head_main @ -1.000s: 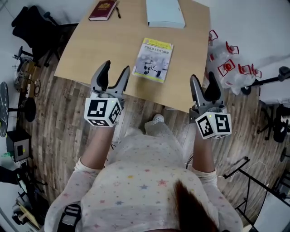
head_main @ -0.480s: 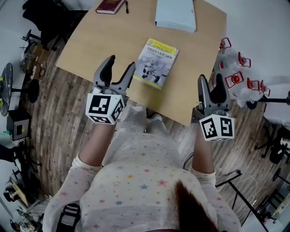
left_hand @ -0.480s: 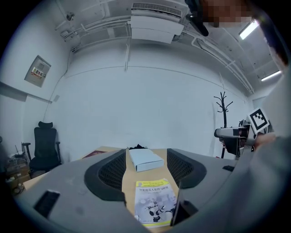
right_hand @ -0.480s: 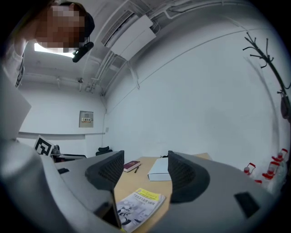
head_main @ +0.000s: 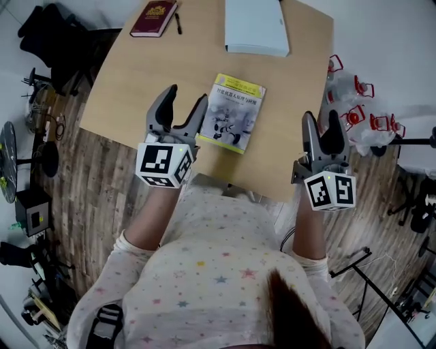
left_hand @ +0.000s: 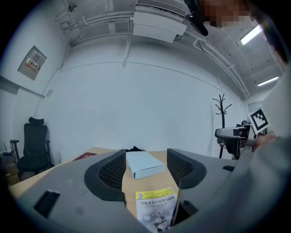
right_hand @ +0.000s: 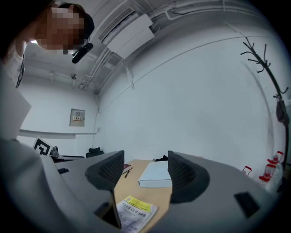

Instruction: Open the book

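Note:
A closed book (head_main: 234, 113) with a yellow strip on its white cover lies flat near the front edge of the wooden table (head_main: 136, 75). My left gripper (head_main: 184, 109) hovers open just left of the book's near corner, with nothing between its fingers. My right gripper (head_main: 322, 133) is also open and empty, off the table's right front corner and apart from the book. In the left gripper view the book (left_hand: 157, 211) lies low between the jaws of the left gripper (left_hand: 145, 175). The right gripper view has the book (right_hand: 134, 212) low and slightly left, under the right gripper (right_hand: 144, 175).
A white box (head_main: 257, 27) lies at the table's far side, beyond the book. A dark red book (head_main: 153, 17) with a pen (head_main: 177, 23) beside it sits at the far left. Water bottles (head_main: 354, 102) stand on the floor right of the table; a black chair (head_main: 54, 37) is at left.
Both grippers have edged forward toward the table, the left one ending closer to the book's left side. The book has not moved and stays closed.

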### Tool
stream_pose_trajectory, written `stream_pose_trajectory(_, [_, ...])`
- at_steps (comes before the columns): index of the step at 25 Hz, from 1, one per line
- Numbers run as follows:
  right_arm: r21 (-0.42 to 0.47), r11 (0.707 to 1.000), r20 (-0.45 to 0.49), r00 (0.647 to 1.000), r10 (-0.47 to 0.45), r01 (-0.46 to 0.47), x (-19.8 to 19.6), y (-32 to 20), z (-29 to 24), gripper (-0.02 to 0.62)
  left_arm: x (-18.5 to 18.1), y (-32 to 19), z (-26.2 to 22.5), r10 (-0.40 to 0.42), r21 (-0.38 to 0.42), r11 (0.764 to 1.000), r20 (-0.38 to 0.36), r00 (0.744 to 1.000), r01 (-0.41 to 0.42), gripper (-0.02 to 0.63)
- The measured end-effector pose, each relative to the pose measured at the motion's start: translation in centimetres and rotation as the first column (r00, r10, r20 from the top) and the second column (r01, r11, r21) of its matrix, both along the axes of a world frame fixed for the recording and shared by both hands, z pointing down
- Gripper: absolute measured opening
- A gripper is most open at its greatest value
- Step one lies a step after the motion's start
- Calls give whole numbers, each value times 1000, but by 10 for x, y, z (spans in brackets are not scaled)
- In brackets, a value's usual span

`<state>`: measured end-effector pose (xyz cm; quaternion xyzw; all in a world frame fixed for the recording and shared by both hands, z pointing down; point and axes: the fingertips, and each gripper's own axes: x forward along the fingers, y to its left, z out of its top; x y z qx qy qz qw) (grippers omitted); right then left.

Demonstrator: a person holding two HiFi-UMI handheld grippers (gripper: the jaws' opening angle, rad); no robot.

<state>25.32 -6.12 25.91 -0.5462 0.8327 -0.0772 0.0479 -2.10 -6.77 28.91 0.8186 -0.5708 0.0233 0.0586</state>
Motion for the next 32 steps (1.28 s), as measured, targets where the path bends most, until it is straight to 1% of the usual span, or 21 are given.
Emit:
stream_pose_trajectory(5, [-3,998,-10,998,68,-68,-7,-27,3,271,-10,-38,8,50,-10,999,-12,999,-50,259])
stream_pose_trajectory(10, [-9,993,-7,993,119,-119,-3,-36,5,267,-8,-59,9,91,-7,996,-12,996,-91,259])
stream_pose_trajectory(15, [-39,993,-12,993,114,-115,-2,-45,15,265,-2,-70,18,94,-32,995,-23,995,-95,259])
stream_pose_trajectory(23, [-60,995,-9,997,80,-80,12,-46,22,261,29,-70,41,87,-94,991,-41,995,-90,259])
stream_pose_trajectory(27, [-79,992,-7,995,98,-98,29,-45,35,258,50,-70,58,98,-130,986,-46,994,-104,258])
stream_pose_trajectory(32, [-114,986,-28,992,123,-125,46,-43,55,256,68,-72,89,110,-195,974,-41,993,-116,259])
